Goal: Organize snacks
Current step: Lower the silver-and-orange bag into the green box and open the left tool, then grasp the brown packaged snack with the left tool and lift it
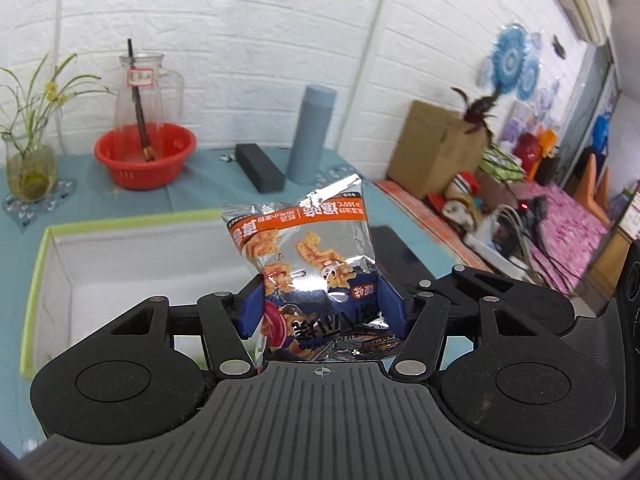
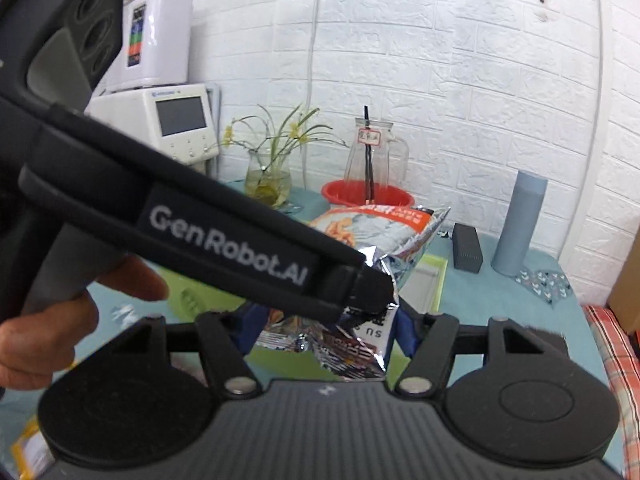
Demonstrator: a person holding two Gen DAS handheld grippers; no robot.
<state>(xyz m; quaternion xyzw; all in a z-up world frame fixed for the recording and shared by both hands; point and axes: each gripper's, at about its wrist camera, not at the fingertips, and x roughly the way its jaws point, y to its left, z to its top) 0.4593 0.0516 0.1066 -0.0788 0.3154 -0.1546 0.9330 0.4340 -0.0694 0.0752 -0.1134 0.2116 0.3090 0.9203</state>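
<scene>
The table (image 1: pixel 352 168), covered in a teal cloth, runs along a white brick-pattern wall (image 1: pixel 248 20). On it lies a shallow white box with a lime-green rim (image 1: pixel 40 264), open at the top, on the left in the left wrist view. Further back stand a red basin (image 1: pixel 144 160) holding a clear glass pitcher (image 1: pixel 140 92) with a dark stick in it, a glass vase of thin green stems (image 1: pixel 30 168), a grey-blue cylindrical bottle (image 1: pixel 310 136) and a flat black box (image 1: pixel 260 166) just beside it. A cardboard box (image 1: pixel 432 148) sits off the table's right end.

The left claw (image 1: pixel 320 300) is clamped on a silver and orange snack bag (image 1: pixel 304 264), its blue pads pressing the crumpled lower part from both sides; the bag stands upright above the box's near right corner, off the table.

In the right wrist view the left gripper's black body crosses the frame diagonally, with the person's hand (image 2: pixel 44 332) on its handle. The same snack bag (image 2: pixel 360 344) sits between the fingers of the right claw (image 2: pixel 328 332); its crumpled lower edge lies in that gap, but whether the fingers press it or merely flank it I cannot tell. A white appliance with a screen (image 2: pixel 168 116) stands behind the vase.
</scene>
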